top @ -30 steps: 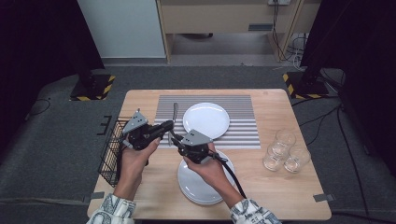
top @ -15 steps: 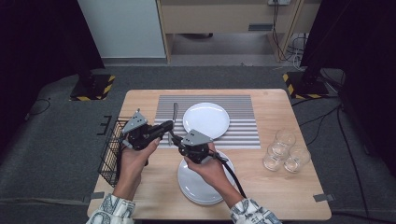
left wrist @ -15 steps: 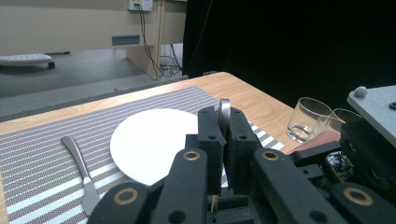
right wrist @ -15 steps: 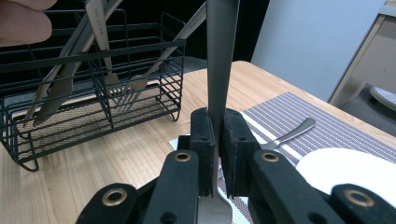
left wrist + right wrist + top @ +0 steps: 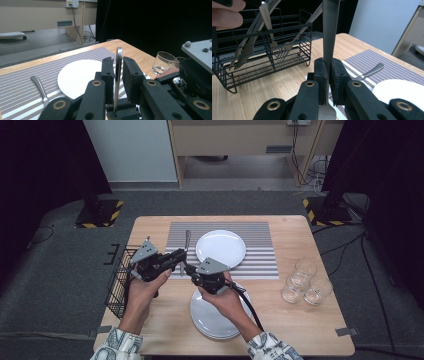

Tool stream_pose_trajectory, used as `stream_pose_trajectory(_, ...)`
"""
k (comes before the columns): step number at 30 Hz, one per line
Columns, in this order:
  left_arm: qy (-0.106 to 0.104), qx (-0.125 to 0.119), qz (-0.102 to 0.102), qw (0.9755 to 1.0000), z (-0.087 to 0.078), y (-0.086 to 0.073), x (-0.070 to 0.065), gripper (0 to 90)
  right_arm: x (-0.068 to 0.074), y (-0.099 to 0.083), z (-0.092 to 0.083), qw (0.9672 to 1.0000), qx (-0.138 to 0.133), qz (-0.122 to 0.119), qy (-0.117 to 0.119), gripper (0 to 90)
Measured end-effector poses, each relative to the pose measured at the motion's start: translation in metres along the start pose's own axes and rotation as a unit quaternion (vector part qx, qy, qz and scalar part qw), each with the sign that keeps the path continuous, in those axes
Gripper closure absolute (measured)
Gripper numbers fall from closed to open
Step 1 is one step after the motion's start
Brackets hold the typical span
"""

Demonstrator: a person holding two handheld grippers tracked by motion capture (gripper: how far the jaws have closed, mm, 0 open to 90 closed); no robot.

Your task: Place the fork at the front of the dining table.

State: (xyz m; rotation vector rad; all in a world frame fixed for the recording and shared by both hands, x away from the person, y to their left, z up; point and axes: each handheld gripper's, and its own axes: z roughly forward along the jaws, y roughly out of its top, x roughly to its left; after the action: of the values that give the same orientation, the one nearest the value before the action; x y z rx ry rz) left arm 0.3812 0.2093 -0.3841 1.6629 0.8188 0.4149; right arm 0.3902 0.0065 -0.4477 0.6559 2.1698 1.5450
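A handover between the two grippers looks to be under way above the table [image 5: 300, 330], just near of the striped mat [image 5: 255, 250] and left of its plate [image 5: 220, 248]. The right gripper [image 5: 189, 269] is clamped tight on a fork [image 5: 329, 30]; the left gripper [image 5: 181, 256] has just been easing its jaws apart, the handle now standing loose in the gap. Next, I'd judge, the left backs clear and the right carries the fork to the mat. It is slim, plain, dull steel.

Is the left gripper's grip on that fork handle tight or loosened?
Loosened: the left gripper has just been opening; a gap shows beside the fork handle.
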Motion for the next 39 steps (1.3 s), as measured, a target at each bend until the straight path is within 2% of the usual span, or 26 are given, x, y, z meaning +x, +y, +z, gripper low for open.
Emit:
stream_pose_trajectory(11, -0.008, -0.004, 0.009, 0.9999, -0.002, -0.001, 0.000, 75.9, -0.008, 0.002, -0.006, 0.9999, -0.005, 0.008, 0.000, 84.2)
stream_pose_trajectory(20, -0.019, -0.009, 0.010, 0.9997, -0.001, -0.001, 0.001, 75.5, -0.012, 0.003, -0.012, 0.9998, -0.008, 0.014, 0.013, 84.2)
stream_pose_trajectory(35, -0.030, -0.014, 0.016, 0.9993, 0.002, 0.001, -0.004, 77.2, -0.008, 0.003, -0.011, 0.9997, -0.009, 0.009, 0.023, 84.3)
stream_pose_trajectory(39, -0.031, -0.010, 0.017, 0.9993, 0.002, 0.001, -0.004, 82.3, -0.007, 0.003, -0.011, 0.9996, -0.009, 0.009, 0.025, 84.2)
